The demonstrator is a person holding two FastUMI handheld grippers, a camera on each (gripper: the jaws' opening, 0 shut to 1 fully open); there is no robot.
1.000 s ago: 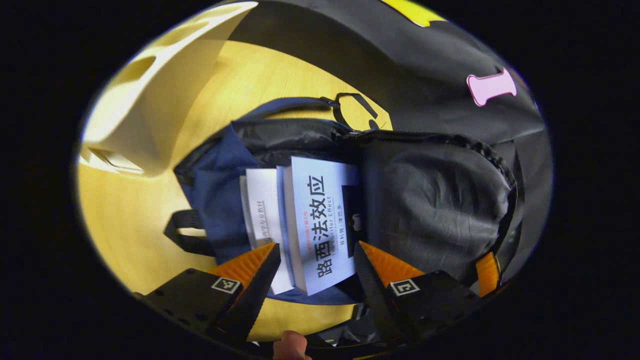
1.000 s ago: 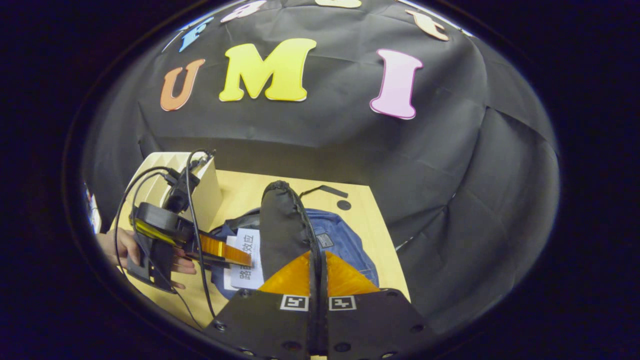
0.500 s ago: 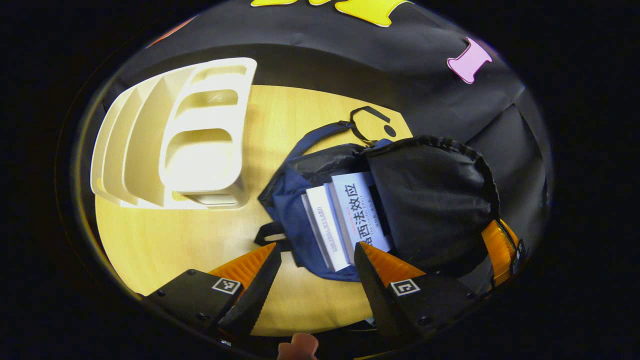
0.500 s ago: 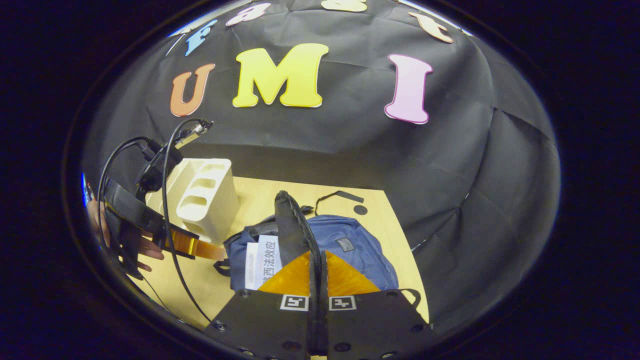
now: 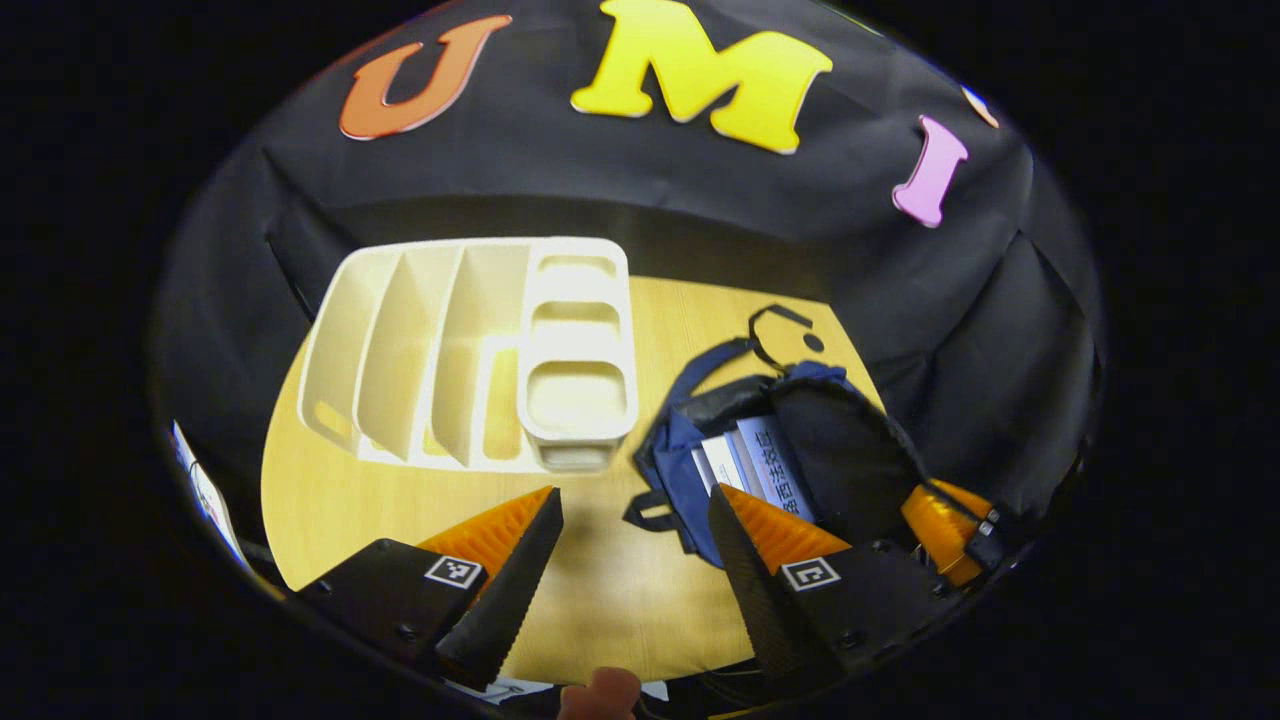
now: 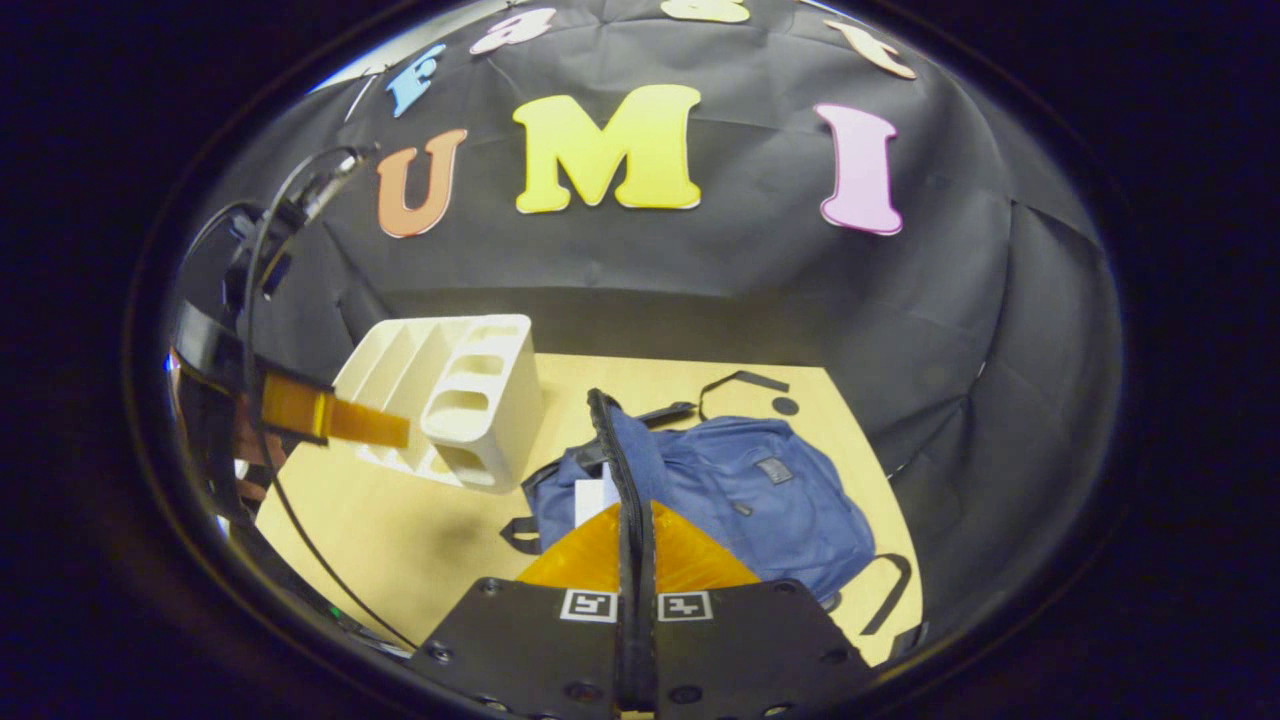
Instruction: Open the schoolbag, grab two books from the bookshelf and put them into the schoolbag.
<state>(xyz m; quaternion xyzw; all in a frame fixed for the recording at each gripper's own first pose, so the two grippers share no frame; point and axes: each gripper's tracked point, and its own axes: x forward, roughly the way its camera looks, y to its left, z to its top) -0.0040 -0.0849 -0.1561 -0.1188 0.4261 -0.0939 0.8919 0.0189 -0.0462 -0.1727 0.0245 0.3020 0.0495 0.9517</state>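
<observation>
Schoolbag [image 6: 760, 500] already holds both books [image 5: 752, 462]; right claw [image 6: 634, 545] pinches its flap [image 6: 612, 450], left claw [image 5: 635, 515] hangs apart; releasing seems next.

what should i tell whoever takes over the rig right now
Left claw: open, holding nothing, above the table between bookshelf and schoolbag.
Right claw: shut on the schoolbag flap, holding it up.
Schoolbag: open, lying on the table; two books already inside.
Bookshelf: slots look empty.
Done: bag opened, both books in.
Left: probably just release the flap.
</observation>
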